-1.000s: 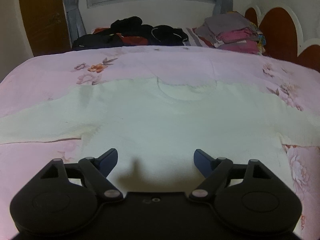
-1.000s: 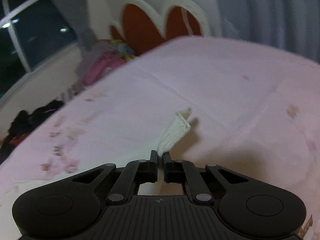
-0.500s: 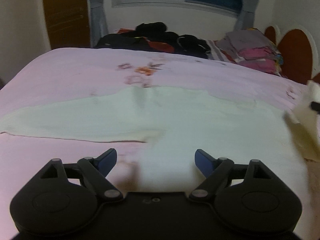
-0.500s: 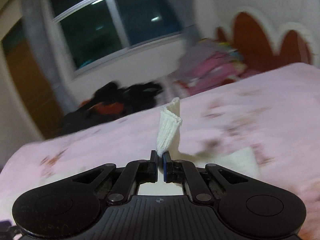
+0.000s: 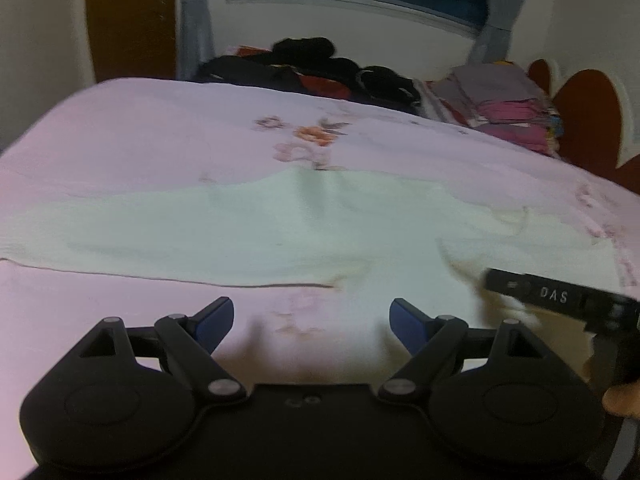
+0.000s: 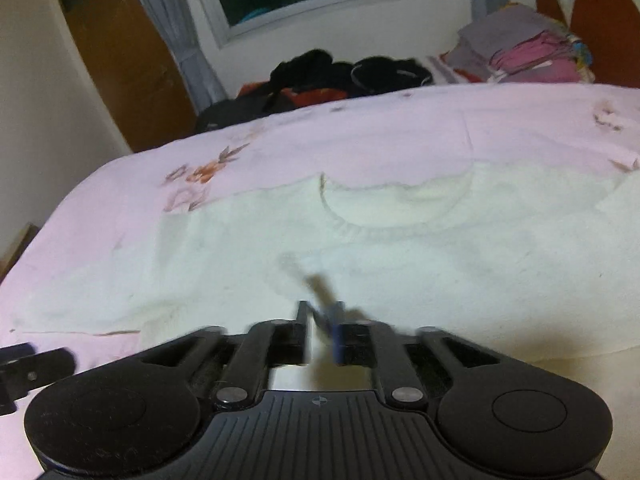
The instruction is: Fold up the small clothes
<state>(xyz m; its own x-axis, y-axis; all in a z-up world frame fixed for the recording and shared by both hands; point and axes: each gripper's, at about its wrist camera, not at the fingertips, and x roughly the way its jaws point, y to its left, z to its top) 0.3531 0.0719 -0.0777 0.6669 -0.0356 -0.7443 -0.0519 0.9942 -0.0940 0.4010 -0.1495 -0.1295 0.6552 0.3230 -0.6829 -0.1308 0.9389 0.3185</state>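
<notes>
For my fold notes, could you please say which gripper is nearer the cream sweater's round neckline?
Right. The right gripper hangs over the sweater below its neckline; the left gripper hangs beside the hem, over pink bedsheet.

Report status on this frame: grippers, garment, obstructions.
Left gripper open, empty. Right gripper opening, nothing visibly between jaws. White sweater on bed. No obstructions.
</notes>
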